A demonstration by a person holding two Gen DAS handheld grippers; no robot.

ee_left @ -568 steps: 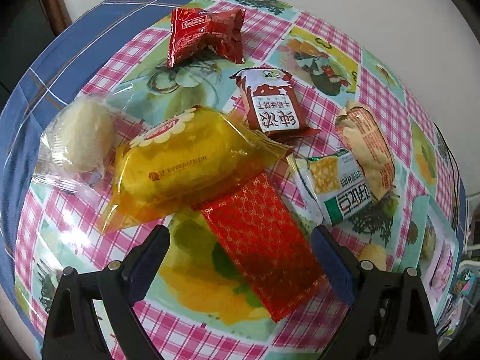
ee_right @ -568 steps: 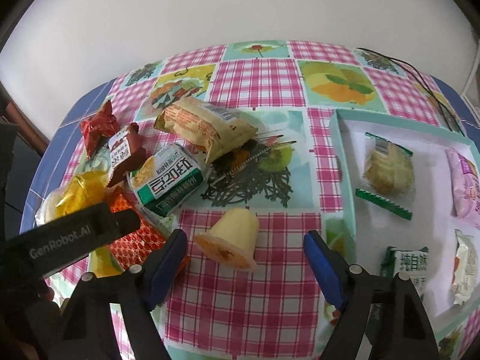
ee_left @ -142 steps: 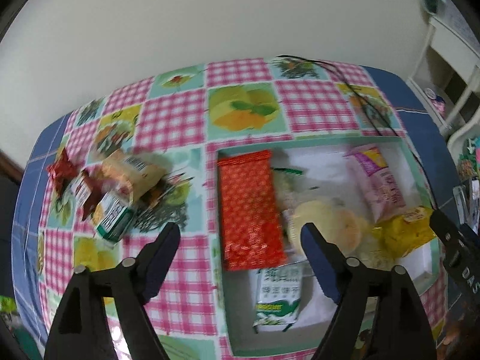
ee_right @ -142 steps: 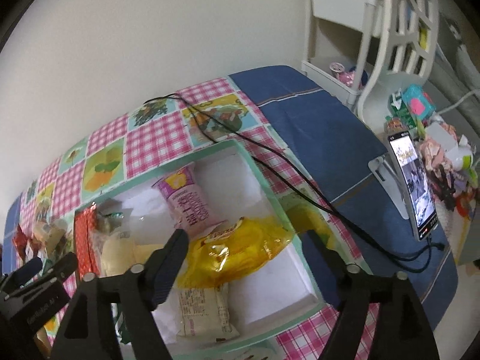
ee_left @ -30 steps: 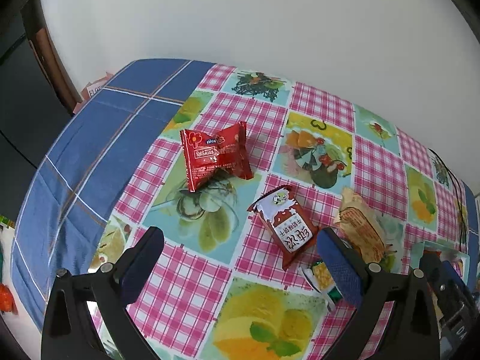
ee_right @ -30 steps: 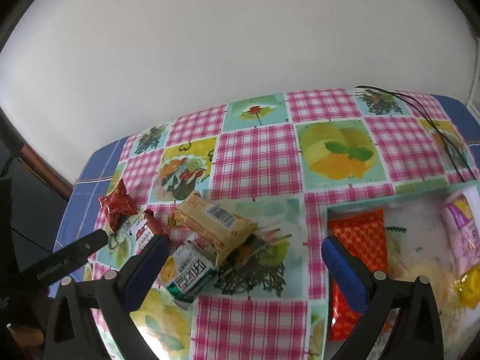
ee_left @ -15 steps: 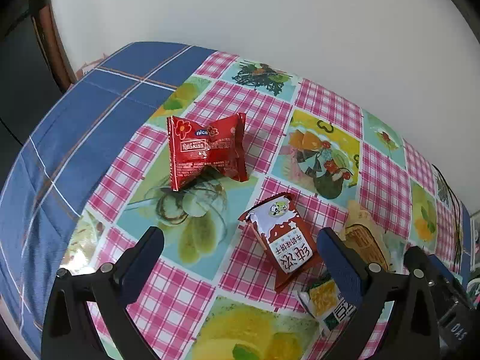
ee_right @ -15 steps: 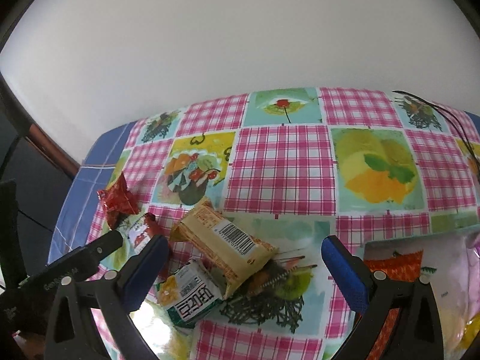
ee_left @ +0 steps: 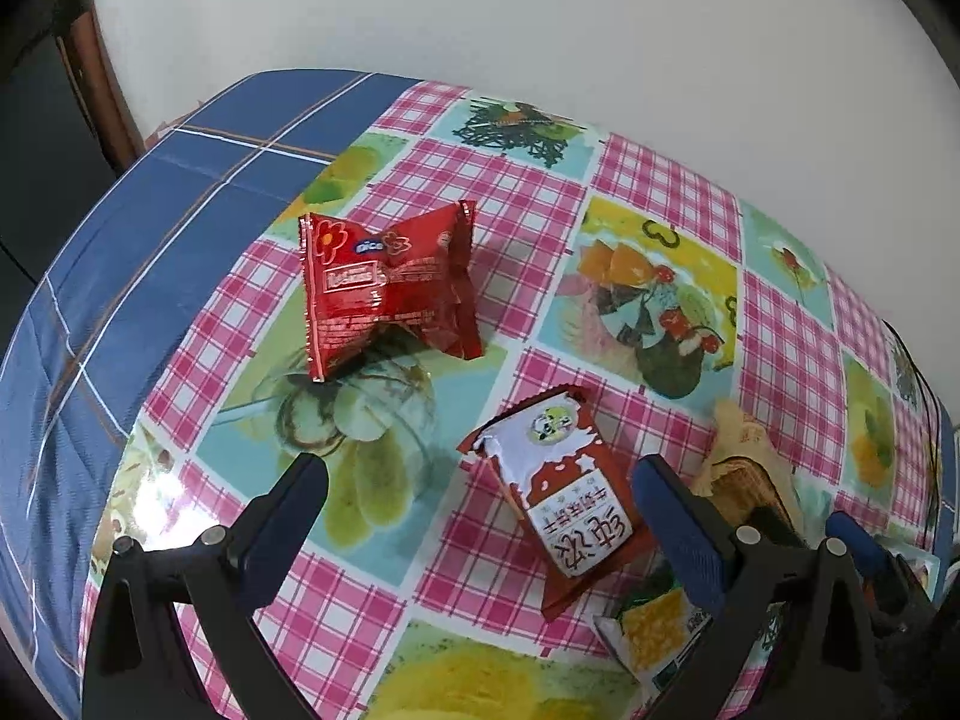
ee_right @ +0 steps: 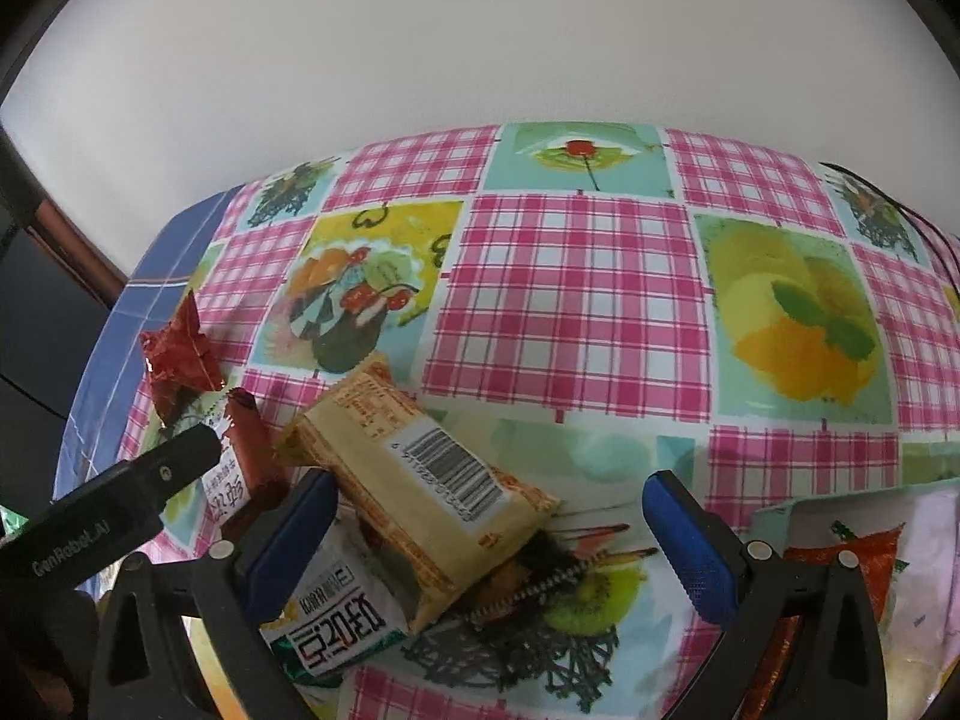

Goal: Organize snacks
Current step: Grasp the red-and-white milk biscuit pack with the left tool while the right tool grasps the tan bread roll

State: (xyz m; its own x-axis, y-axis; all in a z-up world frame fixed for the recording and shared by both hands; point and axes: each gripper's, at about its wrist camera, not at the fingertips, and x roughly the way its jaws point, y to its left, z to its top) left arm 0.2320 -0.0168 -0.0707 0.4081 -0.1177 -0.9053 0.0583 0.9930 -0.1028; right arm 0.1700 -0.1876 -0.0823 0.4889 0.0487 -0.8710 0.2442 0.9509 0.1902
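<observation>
Both pairs of jaws stand wide apart and hold nothing; the left gripper (ee_left: 477,498) hovers above the table (ee_left: 198,228) with the brown-and-white packet (ee_left: 564,498) lying between its fingers on the checked cloth, while the right gripper (ee_right: 489,516) hangs over the tan wafer packet (ee_right: 420,480), whose barcode faces up. The red packet (ee_left: 384,288) lies apart from the others, nearer the table's far left corner where the cloth gives way to blue fabric — puffed, its printed face up. The brown-and-white packet lies tilted, its white end toward the red one. Just beside it, toward the near edge, a green-and-white packet (ee_right: 336,612) lies partly under the wafer packet; in the right wrist view the wafer packet rests on top of it, and the right gripper's left finger (ee_right: 288,534) is close against both. At the right edge of that view the teal rim of a box (ee_right: 774,513) shows, with an orange-red packet (ee_right: 840,546) inside it — the rest of its contents is too cut off to tell.
</observation>
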